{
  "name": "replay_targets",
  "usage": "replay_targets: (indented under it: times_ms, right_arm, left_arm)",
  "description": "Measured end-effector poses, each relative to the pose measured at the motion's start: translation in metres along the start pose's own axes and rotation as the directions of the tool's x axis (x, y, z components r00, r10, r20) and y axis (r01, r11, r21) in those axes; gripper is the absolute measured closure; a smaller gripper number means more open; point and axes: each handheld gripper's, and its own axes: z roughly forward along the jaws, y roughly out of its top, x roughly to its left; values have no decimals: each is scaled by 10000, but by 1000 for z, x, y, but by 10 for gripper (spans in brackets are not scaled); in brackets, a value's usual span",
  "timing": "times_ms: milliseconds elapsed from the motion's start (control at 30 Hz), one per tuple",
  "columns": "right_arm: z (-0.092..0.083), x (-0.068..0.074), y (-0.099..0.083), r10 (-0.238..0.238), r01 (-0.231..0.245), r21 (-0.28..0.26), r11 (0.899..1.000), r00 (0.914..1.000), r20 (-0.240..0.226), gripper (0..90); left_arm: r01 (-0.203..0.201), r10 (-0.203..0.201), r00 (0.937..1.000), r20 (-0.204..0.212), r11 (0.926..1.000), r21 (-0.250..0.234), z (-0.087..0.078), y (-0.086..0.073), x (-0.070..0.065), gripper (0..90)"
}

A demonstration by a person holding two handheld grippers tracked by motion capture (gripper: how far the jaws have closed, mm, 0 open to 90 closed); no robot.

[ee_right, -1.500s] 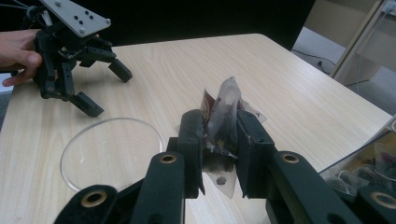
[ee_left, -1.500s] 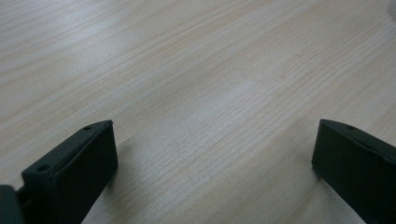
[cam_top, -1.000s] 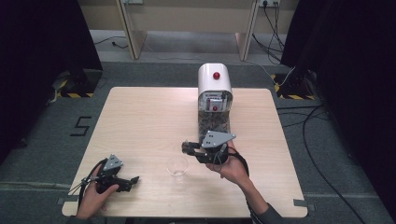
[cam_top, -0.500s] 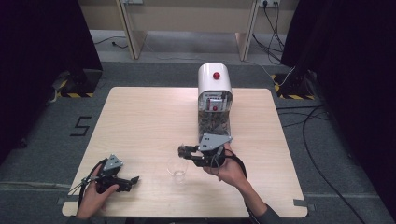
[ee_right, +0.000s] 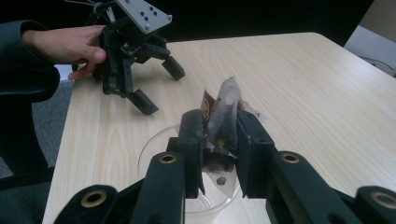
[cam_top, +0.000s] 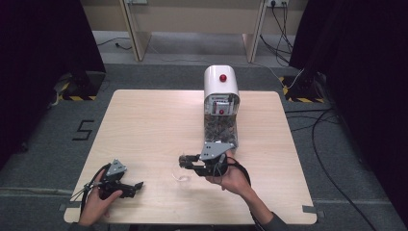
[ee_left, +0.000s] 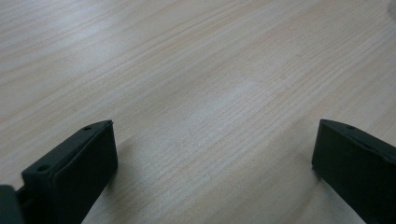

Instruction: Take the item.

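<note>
Right gripper (cam_top: 185, 161), seen from the high view, hovers at the table's (cam_top: 144, 125) five o'clock area over one clear glass dish (cam_top: 181, 173), with one white dispenser (cam_top: 221, 103) at its twelve o'clock and the left gripper (cam_top: 136, 185) resting open-jawed at eight o'clock. Left gripper view: two black jaws stand wide apart over bare wood, holding nothing. Right gripper view: jaws pinch one crumpled packet (ee_right: 223, 116) above the dish (ee_right: 154, 144); the thin wrapper could slip, or miss the dish if released off-centre.
</note>
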Motion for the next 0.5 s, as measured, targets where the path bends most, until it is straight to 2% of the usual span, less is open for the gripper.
replay_targets:
  times_ms: [500]
  right_arm:
    - [14,5,-6,-27,48,515,9987,9991,-413,742]
  left_arm:
    - [4,-4,10000,1,10000,-2,0,0,0,0]
